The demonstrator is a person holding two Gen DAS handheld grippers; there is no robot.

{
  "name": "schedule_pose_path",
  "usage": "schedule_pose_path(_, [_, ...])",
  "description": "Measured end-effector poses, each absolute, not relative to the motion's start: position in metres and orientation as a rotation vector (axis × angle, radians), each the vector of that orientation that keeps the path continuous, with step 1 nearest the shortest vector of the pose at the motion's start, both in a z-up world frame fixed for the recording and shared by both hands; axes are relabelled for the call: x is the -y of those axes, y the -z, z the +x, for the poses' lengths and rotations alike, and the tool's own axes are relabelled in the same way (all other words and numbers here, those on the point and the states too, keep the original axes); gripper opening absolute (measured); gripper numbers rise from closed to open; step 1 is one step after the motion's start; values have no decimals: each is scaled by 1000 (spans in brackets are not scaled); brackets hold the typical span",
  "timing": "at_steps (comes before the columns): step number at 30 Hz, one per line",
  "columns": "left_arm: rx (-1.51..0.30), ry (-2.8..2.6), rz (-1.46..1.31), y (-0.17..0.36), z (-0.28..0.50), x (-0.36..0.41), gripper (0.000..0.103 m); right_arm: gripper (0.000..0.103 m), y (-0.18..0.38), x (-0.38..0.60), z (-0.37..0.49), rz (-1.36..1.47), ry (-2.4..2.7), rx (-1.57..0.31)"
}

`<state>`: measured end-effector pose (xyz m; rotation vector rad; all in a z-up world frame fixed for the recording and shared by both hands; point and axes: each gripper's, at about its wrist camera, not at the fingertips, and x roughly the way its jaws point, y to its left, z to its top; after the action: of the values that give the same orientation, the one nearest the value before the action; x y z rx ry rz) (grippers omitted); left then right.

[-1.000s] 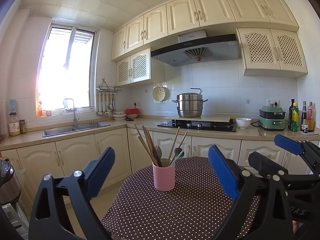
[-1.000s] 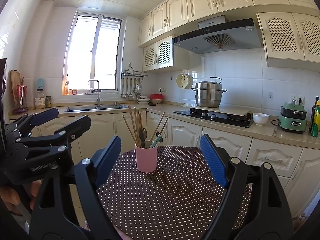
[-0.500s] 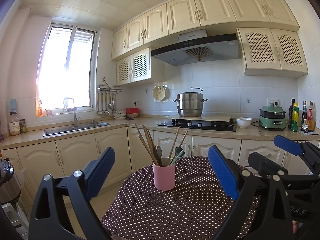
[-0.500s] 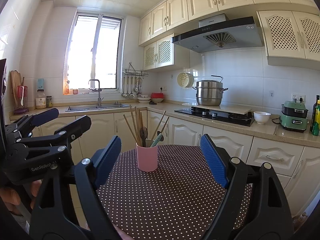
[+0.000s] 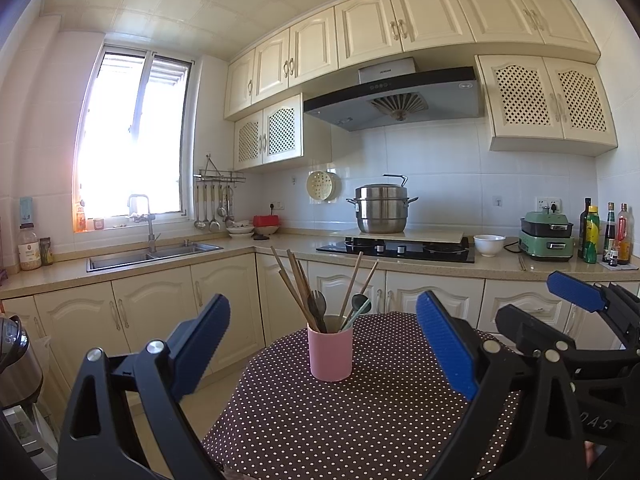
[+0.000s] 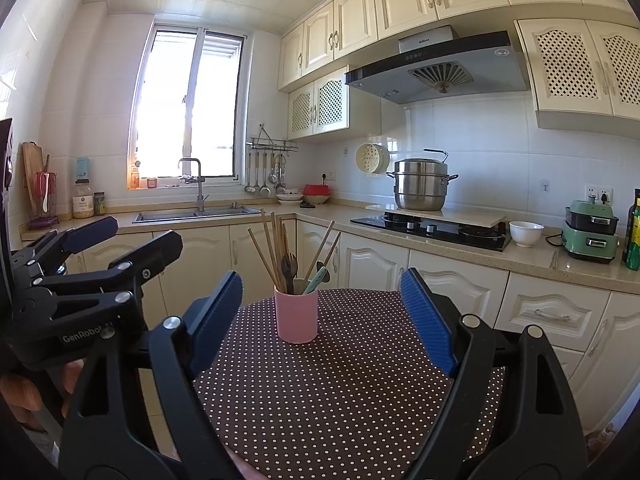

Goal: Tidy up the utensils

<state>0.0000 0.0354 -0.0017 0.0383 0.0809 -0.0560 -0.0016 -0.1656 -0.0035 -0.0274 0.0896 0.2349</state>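
A pink cup (image 5: 330, 354) (image 6: 296, 314) stands upright on a round table with a brown polka-dot cloth (image 5: 360, 420) (image 6: 352, 392). Several wooden chopsticks (image 5: 294, 284) (image 6: 272, 244), dark spoons and a teal-handled utensil (image 6: 316, 280) stick out of it. My left gripper (image 5: 322, 338) is open, held level short of the cup, with nothing between its blue pads. My right gripper (image 6: 322, 314) is also open and empty, facing the cup from the near side. Each gripper shows at the edge of the other's view.
Behind the table runs an L-shaped counter with cream cabinets, a steel sink (image 5: 152, 254), a black hob (image 5: 396, 248) with a steel steamer pot (image 5: 382, 208), a white bowl (image 5: 489, 245), a green appliance (image 5: 546, 236) and bottles (image 5: 592, 234). A person's hand (image 6: 24, 396) shows at lower left.
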Motion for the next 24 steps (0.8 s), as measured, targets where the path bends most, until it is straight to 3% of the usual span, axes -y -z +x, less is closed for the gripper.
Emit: schedule_pose_path(24, [-93, 53, 38, 4, 6, -37, 93, 81, 8, 163, 6, -21, -248, -105])
